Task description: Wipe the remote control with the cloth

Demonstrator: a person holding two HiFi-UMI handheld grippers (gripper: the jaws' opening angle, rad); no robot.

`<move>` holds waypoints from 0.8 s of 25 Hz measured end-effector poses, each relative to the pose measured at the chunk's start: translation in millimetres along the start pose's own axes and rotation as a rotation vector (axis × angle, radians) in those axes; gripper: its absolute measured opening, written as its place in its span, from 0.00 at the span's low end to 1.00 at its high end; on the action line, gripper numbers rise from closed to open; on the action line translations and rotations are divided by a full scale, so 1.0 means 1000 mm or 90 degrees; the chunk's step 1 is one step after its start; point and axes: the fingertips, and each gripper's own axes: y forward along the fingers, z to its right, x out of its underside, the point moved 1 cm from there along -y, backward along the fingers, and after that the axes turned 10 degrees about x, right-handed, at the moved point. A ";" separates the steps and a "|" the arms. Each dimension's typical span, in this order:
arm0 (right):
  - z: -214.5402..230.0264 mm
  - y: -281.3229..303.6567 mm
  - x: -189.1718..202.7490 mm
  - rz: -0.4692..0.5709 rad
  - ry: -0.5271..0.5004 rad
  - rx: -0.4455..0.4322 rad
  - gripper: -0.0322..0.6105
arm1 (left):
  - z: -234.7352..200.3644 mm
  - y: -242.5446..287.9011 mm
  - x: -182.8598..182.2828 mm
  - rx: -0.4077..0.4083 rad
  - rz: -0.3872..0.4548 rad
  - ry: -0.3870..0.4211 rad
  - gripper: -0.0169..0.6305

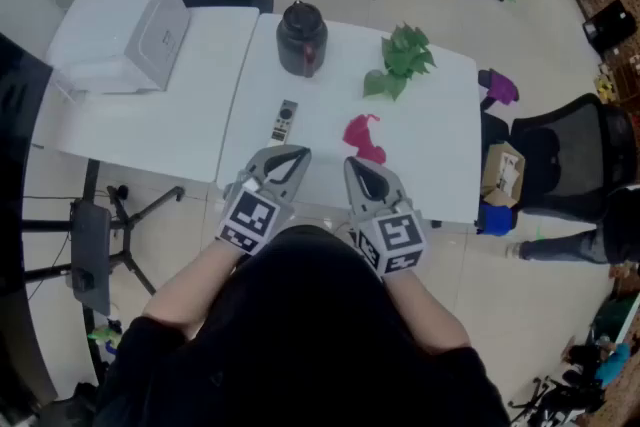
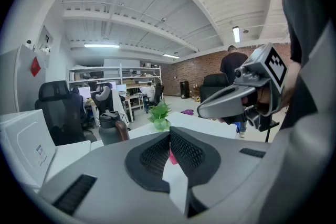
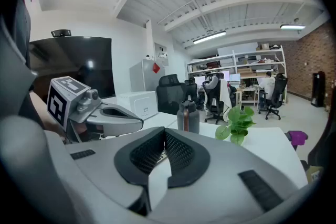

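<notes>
The person is holding both grippers side by side over the near edge of the white table (image 1: 440, 115), in the lower middle of the head view. The two forearms are coming up from the bottom of the frame and are spreading a little apart at the elbows, so the tips are leaning slightly toward each other. The left gripper (image 1: 296, 153) is pointing toward the upper part of the frame and a little downward, and its jaws are pressing together with nothing between them. The right gripper (image 1: 352, 162) is taking the same pose just to the right of it, also closed and empty. Neither one is touching anything on the table. The remote control (image 1: 285, 120) is lying flat on the table just above the tip of the left gripper, near the centre of the frame. The pink cloth (image 1: 364, 138) is lying crumpled to the right of the remote, apart from it, just above the tip of the right gripper. Farther up the frame a dark bottle (image 1: 302, 38) and a green plant (image 1: 403, 62) are standing, and a white box (image 1: 135, 30) is sitting at the upper left.
</notes>
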 end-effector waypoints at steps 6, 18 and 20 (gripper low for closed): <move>0.003 -0.001 0.000 -0.004 0.002 0.014 0.07 | -0.020 0.003 0.017 -0.044 -0.014 -0.007 0.14; 0.012 -0.003 0.004 -0.010 0.006 0.029 0.07 | -0.091 0.026 0.120 -0.143 -0.128 -0.123 0.40; 0.012 -0.005 0.005 -0.015 0.005 0.030 0.06 | -0.100 0.032 0.146 -0.155 -0.162 -0.148 0.43</move>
